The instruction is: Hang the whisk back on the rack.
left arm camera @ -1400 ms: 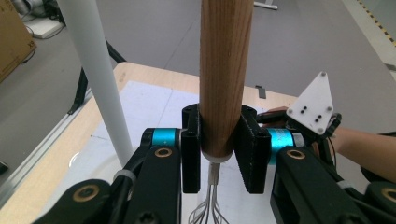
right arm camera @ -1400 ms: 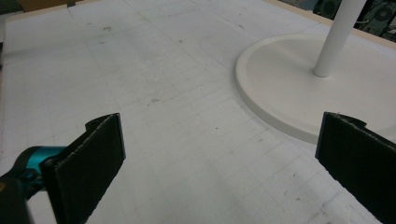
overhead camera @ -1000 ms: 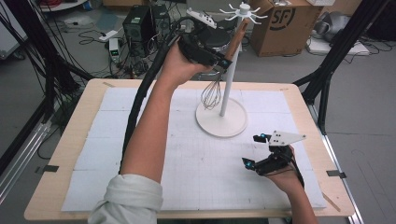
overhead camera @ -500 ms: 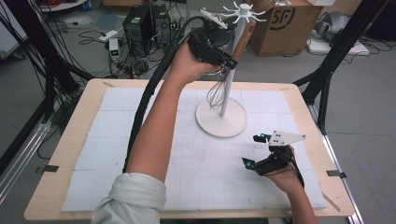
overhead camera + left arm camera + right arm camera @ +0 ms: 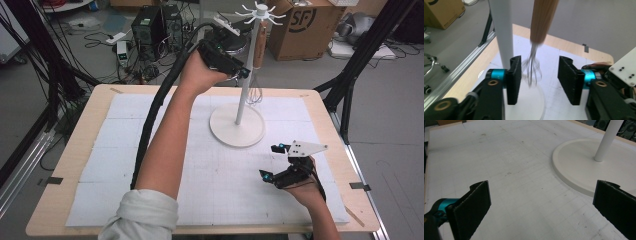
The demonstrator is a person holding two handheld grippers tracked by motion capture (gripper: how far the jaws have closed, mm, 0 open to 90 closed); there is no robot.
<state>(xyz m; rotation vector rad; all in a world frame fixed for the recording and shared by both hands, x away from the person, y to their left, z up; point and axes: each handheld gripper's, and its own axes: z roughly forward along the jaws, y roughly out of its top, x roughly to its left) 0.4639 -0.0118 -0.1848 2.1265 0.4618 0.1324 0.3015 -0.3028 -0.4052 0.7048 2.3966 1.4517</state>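
We judge the hanging nearly done: the whisk [image 5: 537, 37] dangles from the stand [image 5: 243, 100] at twelve o'clock, our left tool [image 5: 537, 77] released around it, right tool [image 5: 285, 167] idle, spread wide.

The left claw [image 5: 242, 74] is raised beside the white stand [image 5: 237, 122], where a whisk [image 5: 257, 50] hangs.

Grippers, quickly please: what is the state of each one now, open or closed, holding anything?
Left gripper: open, holding nothing; the hanging whisk is between its jaws.
Right gripper: open, empty, above the white mat.
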